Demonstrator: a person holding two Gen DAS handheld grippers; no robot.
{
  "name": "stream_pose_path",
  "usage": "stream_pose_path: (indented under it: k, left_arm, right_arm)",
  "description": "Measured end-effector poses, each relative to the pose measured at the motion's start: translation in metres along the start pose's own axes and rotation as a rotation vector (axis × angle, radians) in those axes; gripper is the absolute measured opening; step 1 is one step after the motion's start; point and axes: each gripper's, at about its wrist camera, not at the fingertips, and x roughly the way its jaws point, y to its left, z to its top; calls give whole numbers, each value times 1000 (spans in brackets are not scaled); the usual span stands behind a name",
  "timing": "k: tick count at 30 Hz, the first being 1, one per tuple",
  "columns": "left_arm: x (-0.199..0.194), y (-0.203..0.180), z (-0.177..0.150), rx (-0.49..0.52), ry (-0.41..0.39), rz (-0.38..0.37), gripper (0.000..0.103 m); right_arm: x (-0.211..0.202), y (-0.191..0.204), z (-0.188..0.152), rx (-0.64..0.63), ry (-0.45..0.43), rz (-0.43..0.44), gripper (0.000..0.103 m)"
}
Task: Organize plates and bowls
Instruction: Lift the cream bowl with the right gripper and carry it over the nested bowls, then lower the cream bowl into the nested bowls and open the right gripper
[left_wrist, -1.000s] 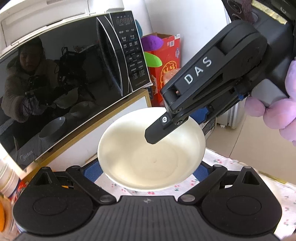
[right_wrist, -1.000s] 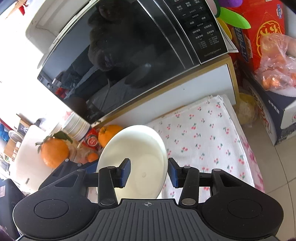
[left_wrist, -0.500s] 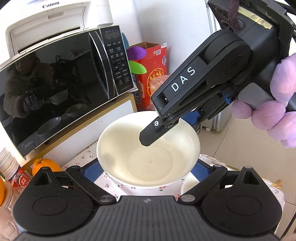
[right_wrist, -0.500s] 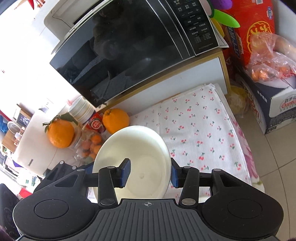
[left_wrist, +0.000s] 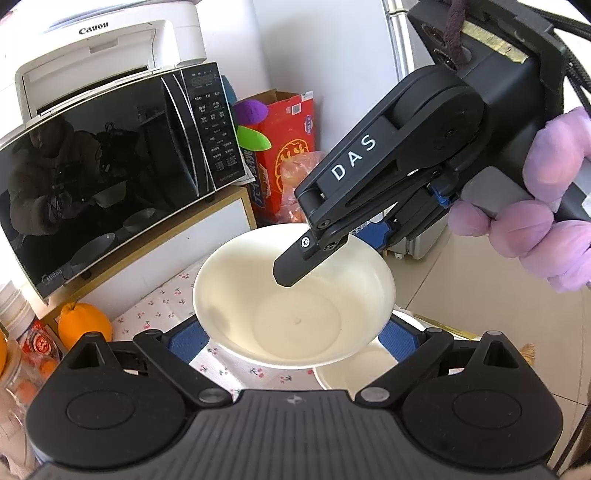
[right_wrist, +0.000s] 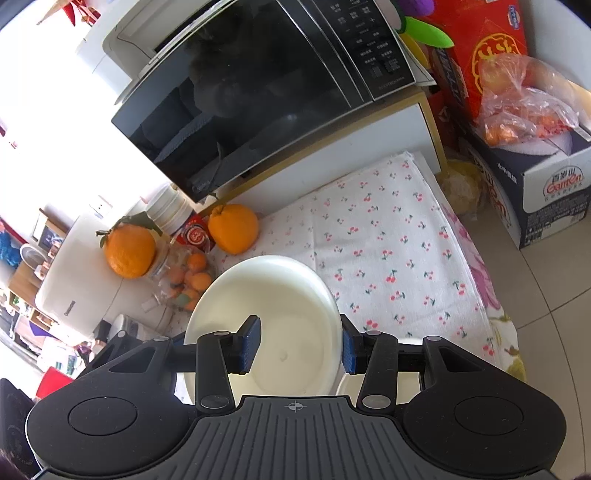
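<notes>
**Bowl held over the desk, a second bowl below it**

At the far left stood a jar (right_wrist: 184, 280) of small oranges with a big orange (right_wrist: 129, 251) perched on it. A second orange (right_wrist: 232, 229) lay just beside the jar, on the cherry-print cloth (right_wrist: 388, 236) that covered the desk (right_wrist: 495, 295). Behind them a black microwave (left_wrist: 110, 166) sat on a white shelf (left_wrist: 207, 229), with a white printer (left_wrist: 110, 48) on top of it.

In the middle, a white bowl (left_wrist: 291, 306) hung upright above the cloth, clear of the desk. The left gripper (left_wrist: 293, 339) had it from both sides: its blue-padded fingers (left_wrist: 184, 339) were closed against the lower body of the bowl.

The right gripper (right_wrist: 299, 343) came in over the far rim. One of its fingers reached down inside the bowl and the other stood outside, against the wall. Whether they pinched the wall or only straddled it could not be told.

Below and to the right of the held bowl, a second white bowl (left_wrist: 354, 369) rested on the cloth, partly hidden by the first.

Further right, a red box (left_wrist: 288, 140) stood on the floor beside the shelf, with a clear bag of fruit (right_wrist: 524, 103) next to it. At the right edge, a hand in a purple fuzzy glove (left_wrist: 546, 229) gripped the handle of the right gripper.
</notes>
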Motion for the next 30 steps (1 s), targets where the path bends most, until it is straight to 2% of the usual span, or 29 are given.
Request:
stream_pose_path:
  k: [10,30]
  left_arm:
    - [9,-10,-10,3,7,-37,97]
    - [43,-44,-21,55,62,-69,97]
  right_arm:
    - [1,-22,-23,20,-2,1,43]
    - [5,-57,-44,-17,45,-149,43]
